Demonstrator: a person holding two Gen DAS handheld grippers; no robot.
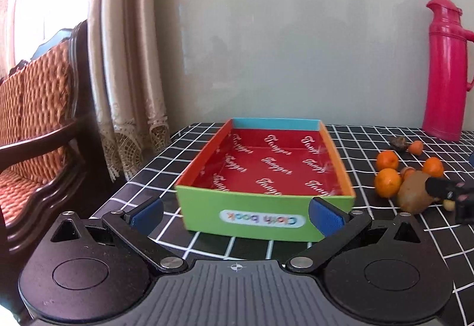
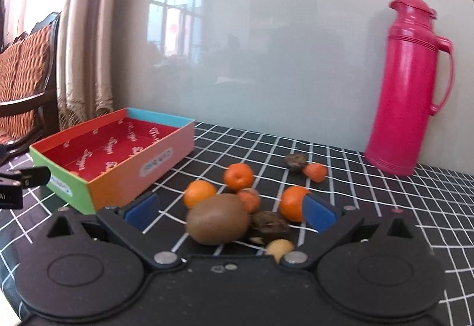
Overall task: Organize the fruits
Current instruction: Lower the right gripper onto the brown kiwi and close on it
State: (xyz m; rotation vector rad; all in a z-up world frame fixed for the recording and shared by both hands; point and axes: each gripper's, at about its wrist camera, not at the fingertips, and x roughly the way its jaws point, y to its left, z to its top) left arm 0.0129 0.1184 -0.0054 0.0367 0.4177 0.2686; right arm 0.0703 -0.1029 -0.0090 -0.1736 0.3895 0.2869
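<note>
The right gripper [image 2: 230,212] hung spread wide around the kiwi [image 2: 217,218] — touching nothing. The left gripper [image 1: 236,212], equally spread, faced the empty box [image 1: 260,175] on the checked tablecloth [image 1: 385,237] — oranges [image 2: 238,176] lay just beside the kiwi.

We find a lived-in home, most likely a sitting or dining room. A dark wooden armchair [image 1: 38,106] with woven orange upholstery stands at the left, beside long beige curtains [image 1: 124,59] with lace hems — daylight comes through them. The table carries a black cloth [image 2: 370,177] with a white grid pattern. A pink thermos jug [image 2: 406,86] stands on it against a glossy pale wall panel [image 2: 266,44], which reflects a window and furnishings.
</note>
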